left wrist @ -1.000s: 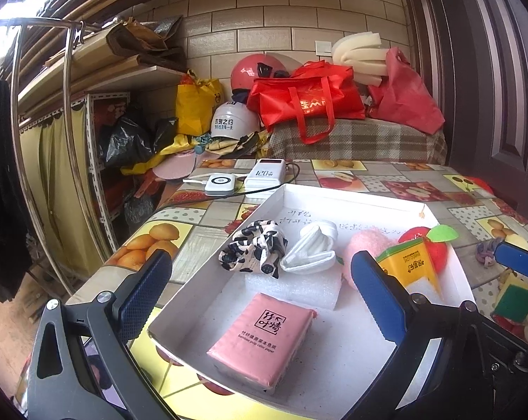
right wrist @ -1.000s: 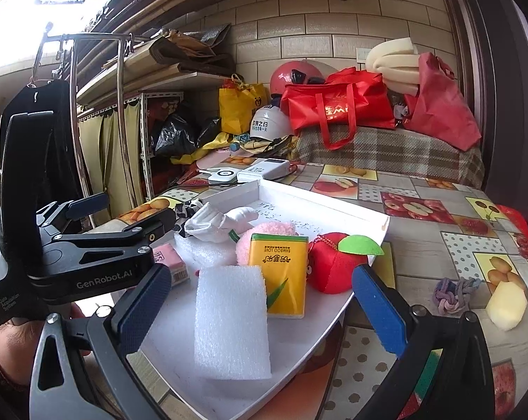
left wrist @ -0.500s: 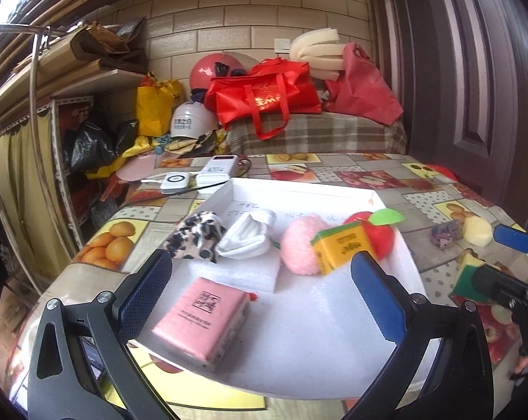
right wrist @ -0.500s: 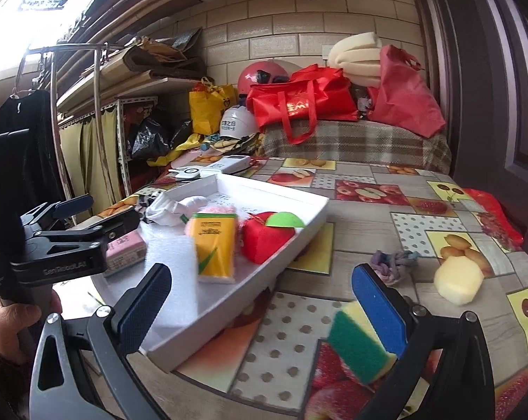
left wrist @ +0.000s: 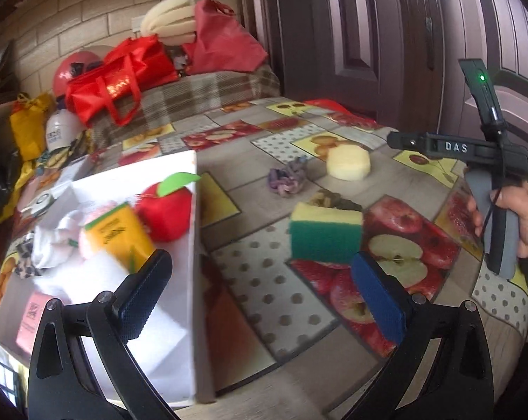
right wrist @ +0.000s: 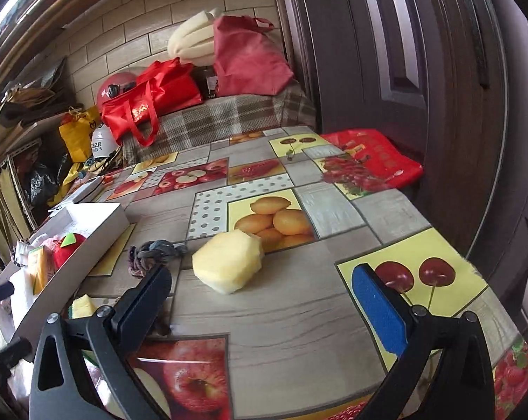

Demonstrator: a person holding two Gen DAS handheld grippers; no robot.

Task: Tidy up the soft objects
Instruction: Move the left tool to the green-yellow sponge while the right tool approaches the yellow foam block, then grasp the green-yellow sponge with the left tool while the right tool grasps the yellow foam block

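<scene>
A white tray (left wrist: 190,245) (right wrist: 99,225) on the left holds a red plush apple (left wrist: 166,211), a yellow pack (left wrist: 118,232), a pink pack (left wrist: 31,316) and white cloth. On the tablecloth to its right lie a green-and-yellow sponge (left wrist: 325,232), a purple-grey scrunchie (left wrist: 286,180) (right wrist: 152,253) and a pale yellow foam piece (left wrist: 348,162) (right wrist: 229,266). My left gripper (left wrist: 260,294) is open near the table's front, just short of the sponge. My right gripper (right wrist: 264,301) is open with the foam piece just ahead of it; its body (left wrist: 474,150) shows at the right, held by a hand.
Red bags (right wrist: 152,101), a red helmet, a yellow bag and stacked foam (right wrist: 194,40) crowd the checked cover at the back. A red bag (right wrist: 372,161) lies at the table's far right by a dark door (right wrist: 404,70). Shelves stand at the left.
Both grippers have swung right, away from the tray. The left now faces the sponge, the right faces the foam piece. Both stay open.
</scene>
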